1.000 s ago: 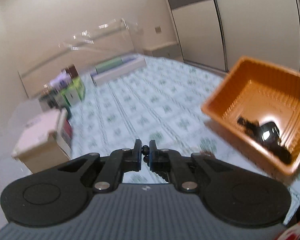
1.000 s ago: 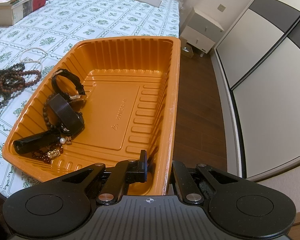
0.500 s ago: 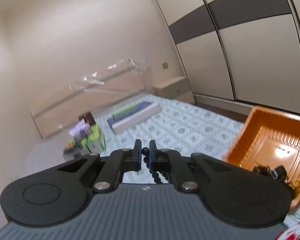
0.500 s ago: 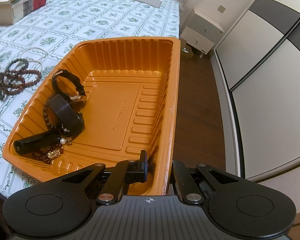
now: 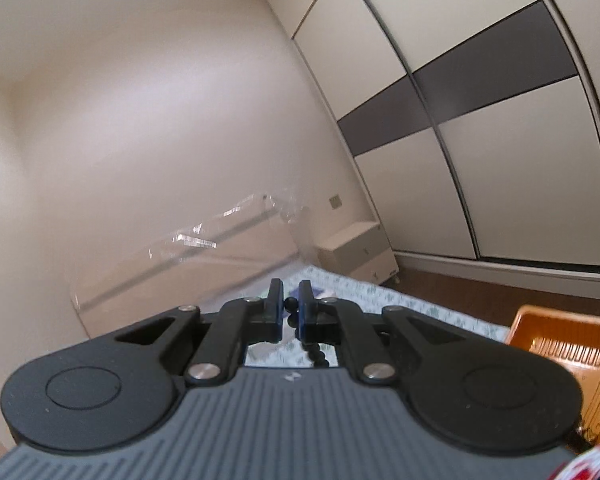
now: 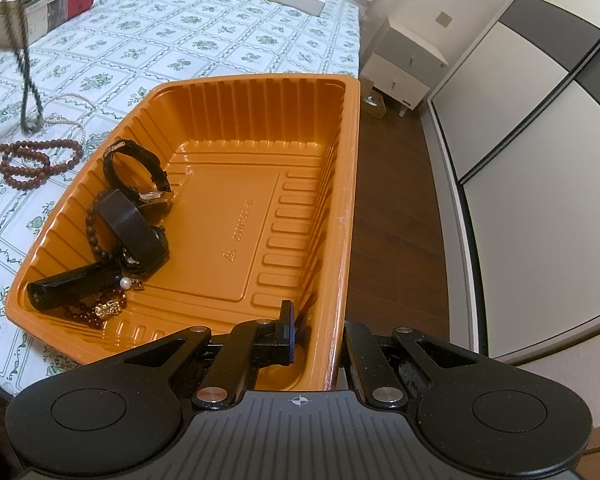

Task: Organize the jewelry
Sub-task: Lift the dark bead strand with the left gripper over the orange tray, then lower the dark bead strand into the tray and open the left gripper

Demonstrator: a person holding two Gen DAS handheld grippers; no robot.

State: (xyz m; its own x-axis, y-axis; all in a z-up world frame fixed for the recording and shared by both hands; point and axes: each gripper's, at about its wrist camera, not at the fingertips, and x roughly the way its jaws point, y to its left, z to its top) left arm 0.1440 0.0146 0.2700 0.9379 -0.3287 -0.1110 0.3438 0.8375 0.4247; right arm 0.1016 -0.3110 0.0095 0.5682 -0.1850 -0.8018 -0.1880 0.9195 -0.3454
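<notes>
— Between the fingertips of the left gripper (image 5: 291, 304), what is seen?

— A dark bead necklace (image 5: 290, 302) is pinched there, the fingers pressed together on one bead, with more beads trailing down beneath them. Ahead and to the right of that gripper, a corner of the orange tray (image 5: 556, 340) is visible; beyond it, a white nightstand (image 5: 356, 252) and the sliding wardrobe doors (image 5: 500, 160) are seen, well apart from the gripper.

— And what is held by the right gripper (image 6: 314, 326)?

— The near right wall of the orange tray is straddled: one finger is placed inside the tray, the other outside its rim. Whether the wall is actually squeezed cannot be told, though the fingers are seen spread to either side of it.

— What is found farther ahead, inside the tray?

— Along the tray's left side, nearest first, a black bar-shaped piece (image 6: 72, 288) is lain beside a dark beaded bracelet with a gold charm (image 6: 108, 307) and a small pearl (image 6: 125, 282). Just past these a black watch with a wide band (image 6: 134, 226) is seen, then a second black strap watch (image 6: 134, 170).

— And past the tray?

— To the far left, on the green-patterned cloth (image 6: 220, 32), a reddish-brown bead strand (image 6: 32, 158) is laid near the tray's left wall. A white pearl string (image 6: 70, 120) is seen just behind it. The dark necklace is seen hanging above the cloth at the far left, its lower loop close by the pearl string. Farthest off, a stack of books (image 6: 40, 4) is seen.
</notes>
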